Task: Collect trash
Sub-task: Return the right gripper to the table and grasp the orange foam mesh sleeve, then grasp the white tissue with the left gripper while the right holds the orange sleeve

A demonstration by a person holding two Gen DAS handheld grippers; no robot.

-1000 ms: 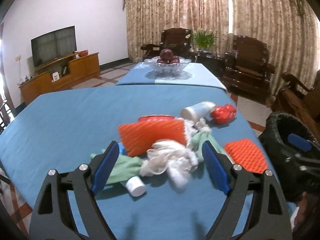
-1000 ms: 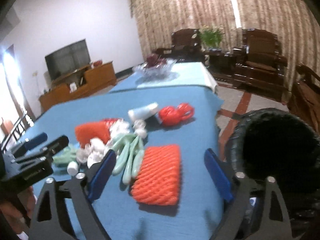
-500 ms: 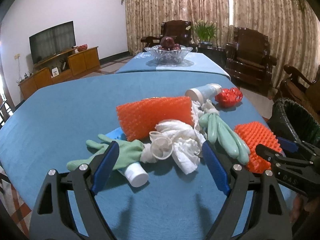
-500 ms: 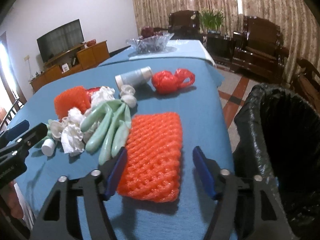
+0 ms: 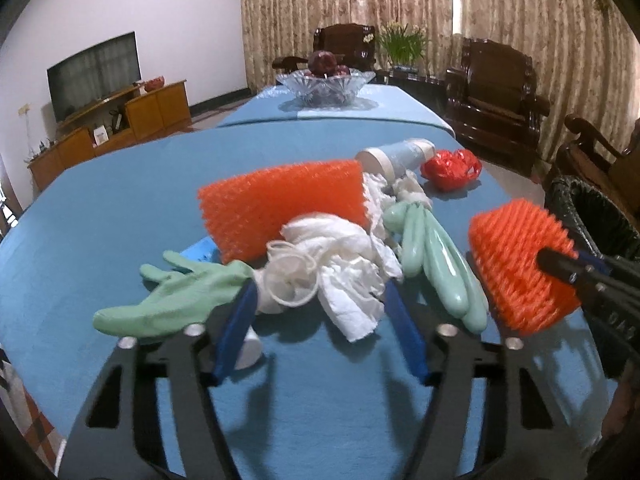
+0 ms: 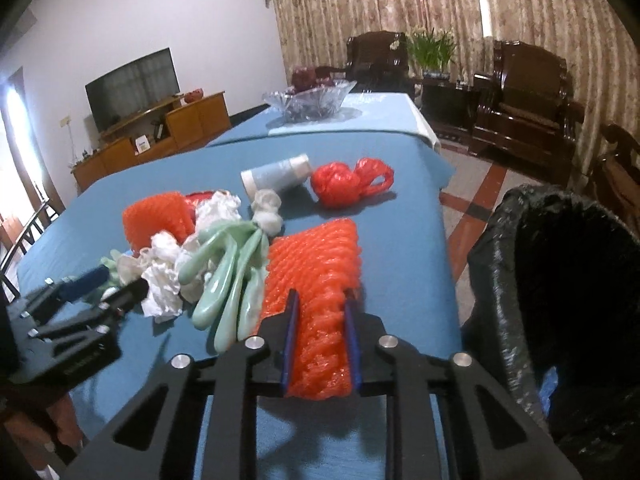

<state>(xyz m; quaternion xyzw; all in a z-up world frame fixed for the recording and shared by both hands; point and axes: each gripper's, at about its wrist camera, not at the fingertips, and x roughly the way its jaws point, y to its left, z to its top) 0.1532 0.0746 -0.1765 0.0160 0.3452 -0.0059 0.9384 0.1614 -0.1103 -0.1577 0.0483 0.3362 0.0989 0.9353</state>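
Blue tablecloth [image 6: 400,208], right gripper [image 6: 320,300] fingers clenched on orange foam net [image 6: 316,264], left gripper [image 5: 318,294] fingers closing around white tissue wad [image 5: 340,256], seemingly ungripped

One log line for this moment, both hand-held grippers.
left hand-held gripper: closing around tissue wad | right hand-held gripper: clamped on orange foam net | bin: alongside

1. Indoor light, moderately dim; glare through curtains [image 5: 460,12] at top.
2. Soft shadows fall under the trash on the table [image 5: 100,208].
3. Strong fisheye bending, dark vignette corners.
4. Background slightly soft.
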